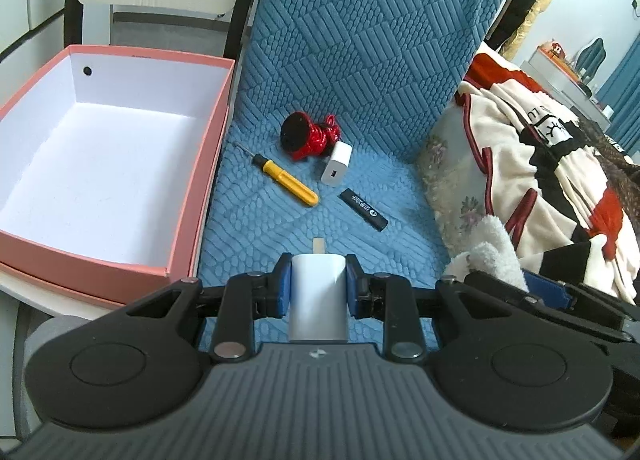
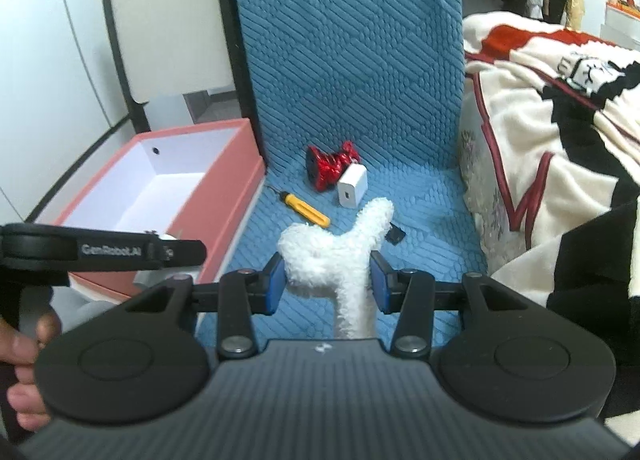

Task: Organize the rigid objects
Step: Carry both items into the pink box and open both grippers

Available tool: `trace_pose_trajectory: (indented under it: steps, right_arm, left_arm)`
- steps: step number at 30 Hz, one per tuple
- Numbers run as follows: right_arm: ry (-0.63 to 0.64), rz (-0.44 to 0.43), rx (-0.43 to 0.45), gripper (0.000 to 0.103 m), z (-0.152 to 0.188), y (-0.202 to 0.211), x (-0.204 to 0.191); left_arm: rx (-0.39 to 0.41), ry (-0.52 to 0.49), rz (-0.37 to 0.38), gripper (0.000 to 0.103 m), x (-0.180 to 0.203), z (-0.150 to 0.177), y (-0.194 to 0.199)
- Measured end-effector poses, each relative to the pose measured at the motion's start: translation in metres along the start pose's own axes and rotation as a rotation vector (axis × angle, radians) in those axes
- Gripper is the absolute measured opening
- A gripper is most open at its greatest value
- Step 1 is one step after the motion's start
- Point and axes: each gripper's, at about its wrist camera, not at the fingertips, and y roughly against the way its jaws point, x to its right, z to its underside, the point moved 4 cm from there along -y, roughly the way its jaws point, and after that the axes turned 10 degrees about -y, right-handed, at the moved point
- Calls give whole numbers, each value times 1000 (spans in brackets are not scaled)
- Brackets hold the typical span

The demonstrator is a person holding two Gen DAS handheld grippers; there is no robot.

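A: In your left wrist view, what's in the left gripper (image 1: 318,284)?

B: Its blue pads pinch a white plug adapter (image 1: 318,298) at bottom centre. The pink box (image 1: 200,164) sits open at left. On the blue cushion (image 1: 360,60) lie a yellow screwdriver (image 1: 288,180), a red figurine (image 1: 310,136), a white charger (image 1: 335,168) and a black stick (image 1: 363,209).

A: And your right wrist view?

B: Your right gripper (image 2: 328,280) clamps a fluffy white toy (image 2: 332,256) at centre, in front of the same items; the box is at left.
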Motion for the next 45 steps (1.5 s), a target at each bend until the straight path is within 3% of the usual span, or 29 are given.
trace_pose_trajectory:
  steps: [9,19,26,33,45]
  right_arm:
    - [50,-88,2,47,-5,6,-47]
    - [127,-228,-22,47,3,1,-129]
    - [162,-255,-50,47,5,-17,-165]
    - [176,-244,-92,47,1,-49,-185]
    - [212,-202,-195,47,2,-153,-225]
  left_arm:
    - [46,45,-48,31,-38,-7,39]
    - [98,116,-137,31,-112,-12,90]
    - [100,158,-170,31,-162,-16,103]
    - [74,186,-178,31,-204,-25,83]
    - [-18,233,-176,31,-284,-36,4]
